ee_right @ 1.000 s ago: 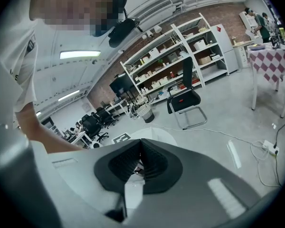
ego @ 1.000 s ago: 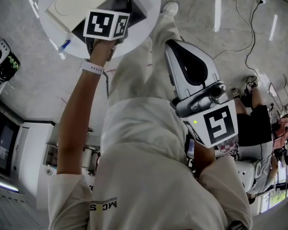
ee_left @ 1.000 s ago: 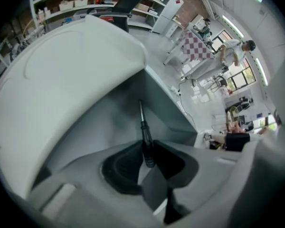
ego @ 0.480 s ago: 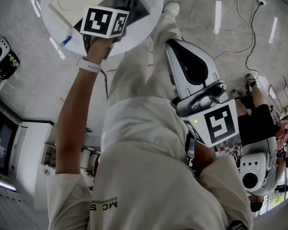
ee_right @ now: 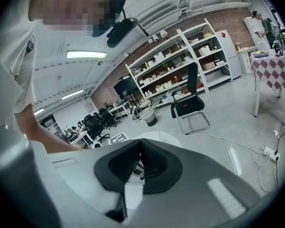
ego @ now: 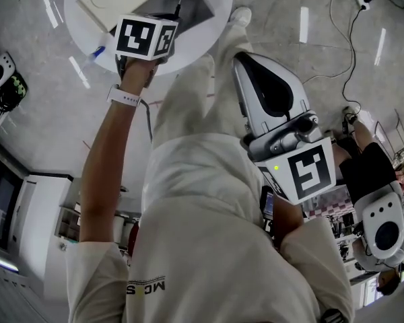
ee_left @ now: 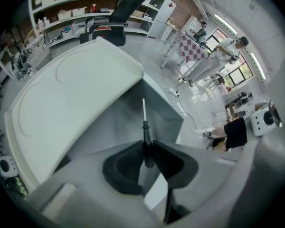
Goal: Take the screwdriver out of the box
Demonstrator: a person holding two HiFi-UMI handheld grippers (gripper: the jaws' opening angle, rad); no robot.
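While my left gripper [ee_left: 147, 151] clamps the screwdriver [ee_left: 144, 127] by its black handle, the shaft points over the open box [ee_left: 162, 112]. My right gripper [ee_right: 139, 158] stays out of it, jaws together on nothing.

The flat white box lid [ee_left: 71, 99] is leaning open along the left of the left gripper [ee_left: 147, 148], walling that side off, and the grey box wall [ee_left: 164, 110] is standing just ahead on the right. Between them the thin black-handled screwdriver [ee_left: 145, 129] is poking into open air. On the round white table [ego: 219, 5] only a blue pen [ego: 94, 49] is lying near the rim, and the pale grey floor [ego: 289, 46] beyond is lying open
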